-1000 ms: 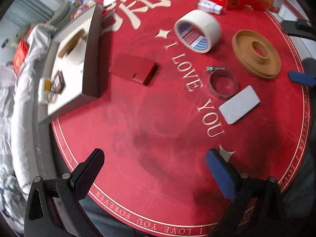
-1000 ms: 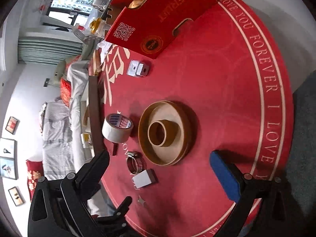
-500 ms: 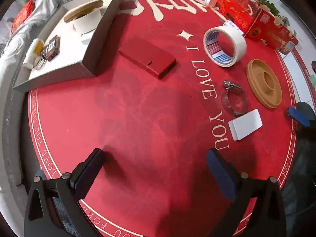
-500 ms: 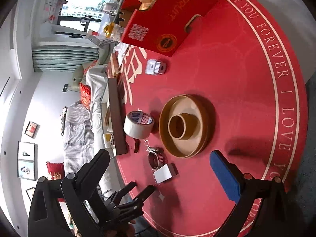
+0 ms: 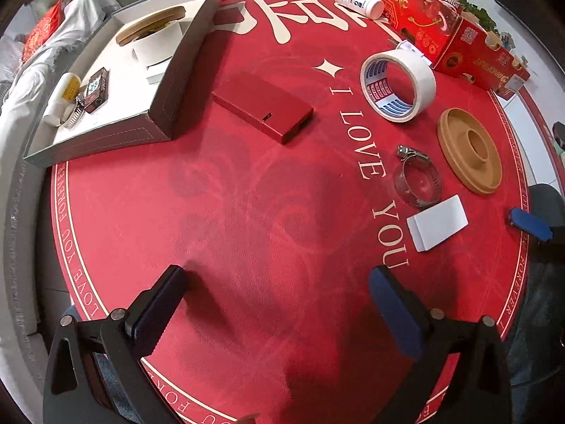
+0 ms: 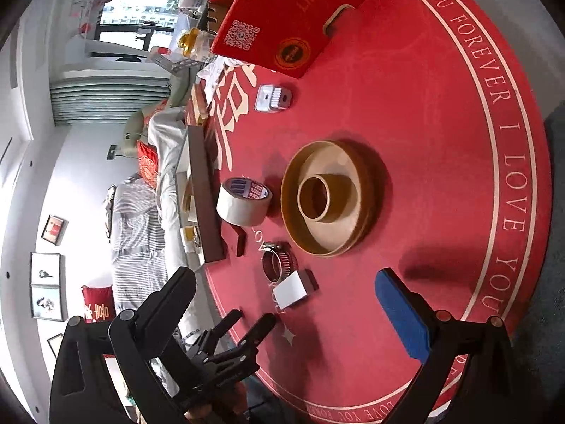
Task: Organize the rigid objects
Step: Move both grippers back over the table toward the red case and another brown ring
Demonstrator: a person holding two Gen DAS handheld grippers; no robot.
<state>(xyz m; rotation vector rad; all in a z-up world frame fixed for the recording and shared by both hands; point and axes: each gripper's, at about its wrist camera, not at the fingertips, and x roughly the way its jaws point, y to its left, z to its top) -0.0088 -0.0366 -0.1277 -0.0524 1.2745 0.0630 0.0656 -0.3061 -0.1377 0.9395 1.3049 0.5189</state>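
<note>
On the red round table lie a flat red box, a white tape roll, a tan spool disc, a metal hose clamp and a white card block. A grey tray at the left holds a tape roll, a small bottle, a clamp and a dark tin. My left gripper is open and empty above the table's near part; it also shows in the right wrist view. My right gripper is open and empty near the card block; one blue pad shows at the table's right edge.
Red fruit cartons stand along the far edge, with a white bottle lying before them. A small white-and-grey device sits near the cartons. A sofa with striped covers is beyond the tray side.
My left gripper has swung and tilted so the tray and red box sit more centred and upright in view. My right gripper has shifted slightly; the objects have not moved.
</note>
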